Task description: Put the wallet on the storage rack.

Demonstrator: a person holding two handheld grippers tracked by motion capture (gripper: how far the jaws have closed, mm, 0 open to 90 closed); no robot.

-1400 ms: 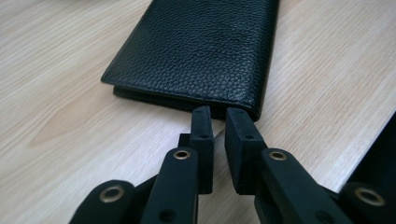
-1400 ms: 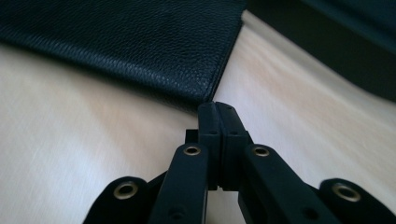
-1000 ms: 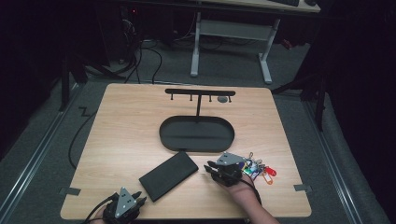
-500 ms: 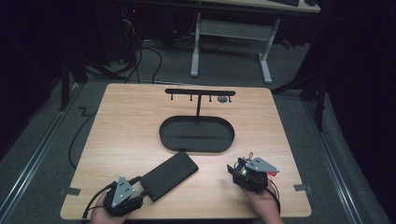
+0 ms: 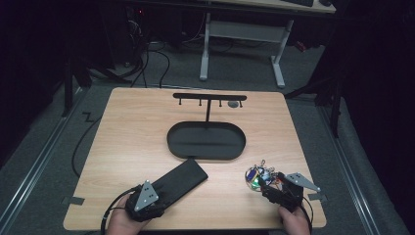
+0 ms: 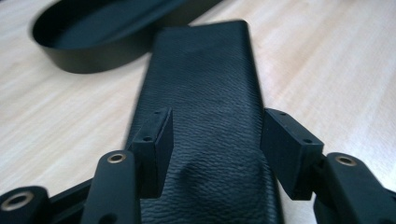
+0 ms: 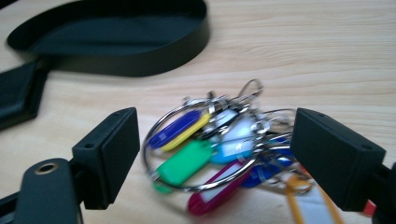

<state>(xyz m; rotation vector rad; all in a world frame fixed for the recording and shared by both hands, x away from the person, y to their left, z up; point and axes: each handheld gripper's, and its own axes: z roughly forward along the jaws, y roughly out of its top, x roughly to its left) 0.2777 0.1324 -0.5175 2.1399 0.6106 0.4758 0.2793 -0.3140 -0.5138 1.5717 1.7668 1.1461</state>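
Seen from the high view: lying on the pale wooden table (image 5: 127,142), a flat black leather-grained case (image 5: 177,179), slanted, its far end just short of the black oval metal tray (image 5: 206,142); rising from behind that tray, a thin black post carrying a black hook bar (image 5: 209,96). Sitting at the case's near end, low at the left, the left gripper (image 5: 149,193), a hand (image 5: 122,223) behind it. Resting near the table's right front, a bunch of coloured plastic key tags on metal rings (image 5: 258,176), with the right gripper (image 5: 266,185) right beside it, another hand (image 5: 295,221) coming in from the bottom edge.

Seen from the left gripper view: straddling the near end of the case (image 6: 205,102), the left gripper (image 6: 215,147), jaws having just been opening, now standing partly apart. Left pad reaching over the case's top rather than its edge, right pad at its side; whether either is touching the leather, cannot tell, though no squeeze showing. Tray (image 6: 93,42) lying beyond, close to the case's far end.

Seen from the right gripper view: flanking the key bunch (image 7: 219,144), the right gripper (image 7: 217,154), jaws having just been opening and now standing wide, both pads clear of the rings. Bunch lying flat on the wood between them, green, purple, pale blue, magenta and orange tags fanned out. Tray (image 7: 140,60) sitting farther off, a corner of the case (image 7: 18,93) at the left edge.
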